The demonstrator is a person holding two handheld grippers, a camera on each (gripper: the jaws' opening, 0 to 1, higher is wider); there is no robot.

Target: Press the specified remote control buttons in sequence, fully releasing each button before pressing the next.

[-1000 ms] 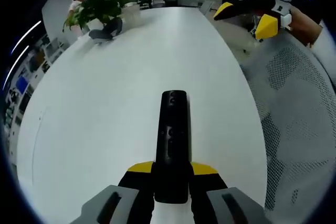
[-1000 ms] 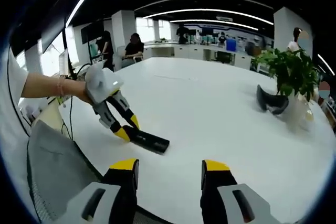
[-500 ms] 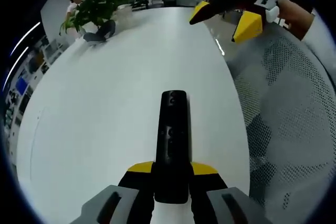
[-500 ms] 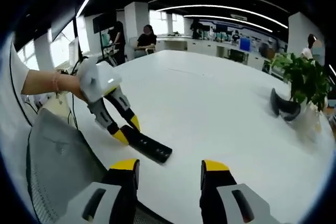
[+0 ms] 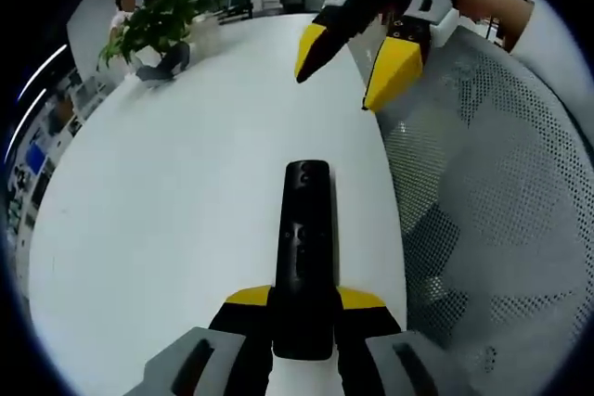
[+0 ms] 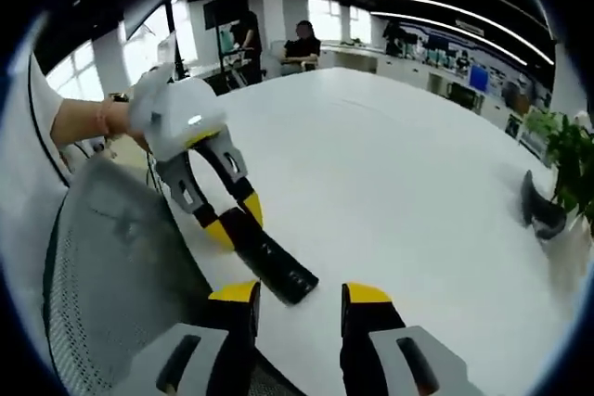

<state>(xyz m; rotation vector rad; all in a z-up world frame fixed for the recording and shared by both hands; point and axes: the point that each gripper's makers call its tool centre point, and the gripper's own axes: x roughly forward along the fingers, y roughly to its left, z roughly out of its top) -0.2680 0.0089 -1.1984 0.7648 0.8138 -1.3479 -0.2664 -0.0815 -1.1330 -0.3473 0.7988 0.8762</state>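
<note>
In the left gripper view, the left hand-held gripper (image 5: 303,308) with yellow-tipped black jaws rises from 6 o'clock and is clamped on the near end of a slim black rectangular remote control (image 5: 305,243), whose body runs straight up toward 12 o'clock over the broad white worktop (image 5: 176,201); a cluster of small dark buttons shows about midway along its top face. The right hand-held gripper (image 5: 357,62) comes in from 1 o'clock, its two yellow-tipped jaws spread apart with nothing between them, hanging above the worktop and well short of the remote's far tip. A grey mesh chair back (image 5: 492,201) lies along the 3 o'clock side, just beside the worktop edge. At 10 o'clock, far across the worktop, stand a green leafy potted plant (image 5: 153,20) and a dark curved object (image 5: 158,64) beside it. In the right gripper view, the right gripper's own jaws (image 6: 297,299) stand apart at 6 o'clock, and the remote (image 6: 269,261) lies just above them on the worktop (image 6: 399,173), gripped at its 10 o'clock end by the left gripper (image 6: 227,224), which a person's hand (image 6: 97,122) holds. Seated people are visible far off at 12 o'clock.
</note>
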